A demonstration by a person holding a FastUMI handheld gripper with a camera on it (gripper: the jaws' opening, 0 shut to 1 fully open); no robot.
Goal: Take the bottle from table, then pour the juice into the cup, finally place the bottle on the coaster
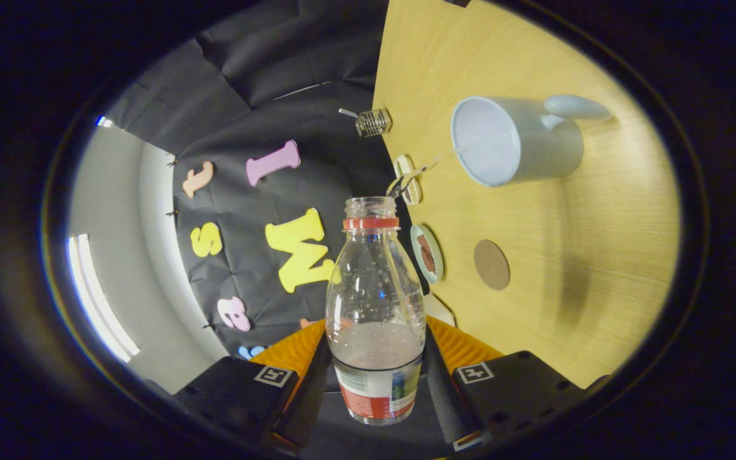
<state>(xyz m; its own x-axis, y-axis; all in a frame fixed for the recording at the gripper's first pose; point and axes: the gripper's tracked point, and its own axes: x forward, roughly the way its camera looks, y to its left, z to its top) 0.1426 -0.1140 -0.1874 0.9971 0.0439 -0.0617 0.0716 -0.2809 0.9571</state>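
Gripper rolled hard onto its side, so that the wooden table stands like a wall on one flank and the black cloth of the booth on the other. Clamped on the bottle, both fingers pressing its lower body from either side, just above and around the label band. Bottle clear, uncapped, with a red ring under the open neck, pointing straight ahead along the fingers. Some pale pinkish juice pooled in the lower part near the fingers, droplets clinging to the inner wall above it. Beyond the bottle's mouth and off toward the table side, a white cup with a handle, resting on the table, its open mouth facing the camera; inside looks pale and bare, though hard to tell whether any liquid lies in it. Bottle mouth well apart from the cup, not over it. Round brown coaster flat on the table, between the cup and the fingers, nothing on it. Just beside the coaster, nearer the table edge, a small round dish with a dark patch in its middle. Further along that edge, a small pale item with something metallic, too small to name, and a little wire-coil object beyond that.
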